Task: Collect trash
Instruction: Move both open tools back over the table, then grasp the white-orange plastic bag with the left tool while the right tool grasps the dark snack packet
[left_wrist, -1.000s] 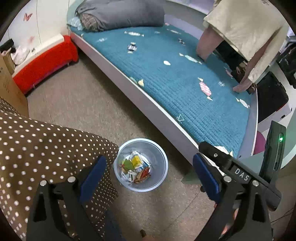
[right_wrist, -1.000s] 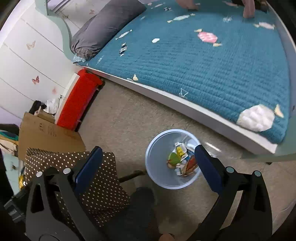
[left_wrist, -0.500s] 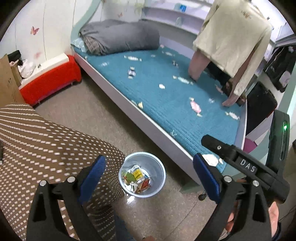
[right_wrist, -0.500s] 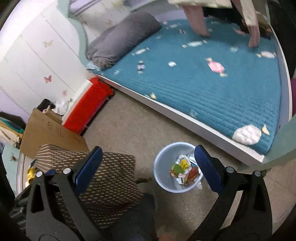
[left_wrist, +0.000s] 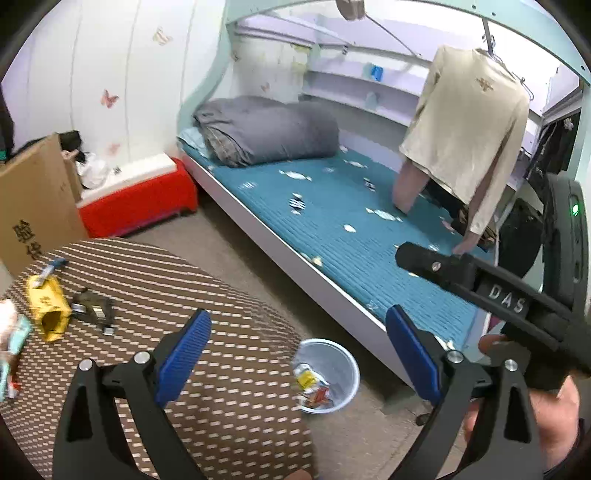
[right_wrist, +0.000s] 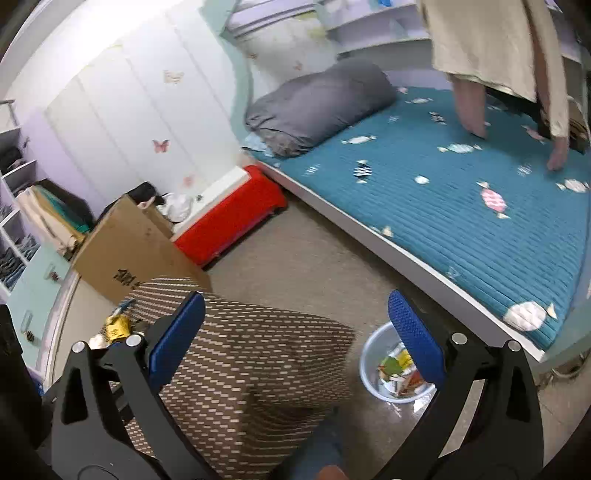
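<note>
Both tongs, left (left_wrist: 297, 349) and right (right_wrist: 295, 338), gape wide, empty; the bin (left_wrist: 345, 363) holds wrappers (left_wrist: 312, 386).

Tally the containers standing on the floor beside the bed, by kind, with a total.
translucent trash bin: 1
cardboard box: 1
red box with white lid: 1
Total: 3
</note>
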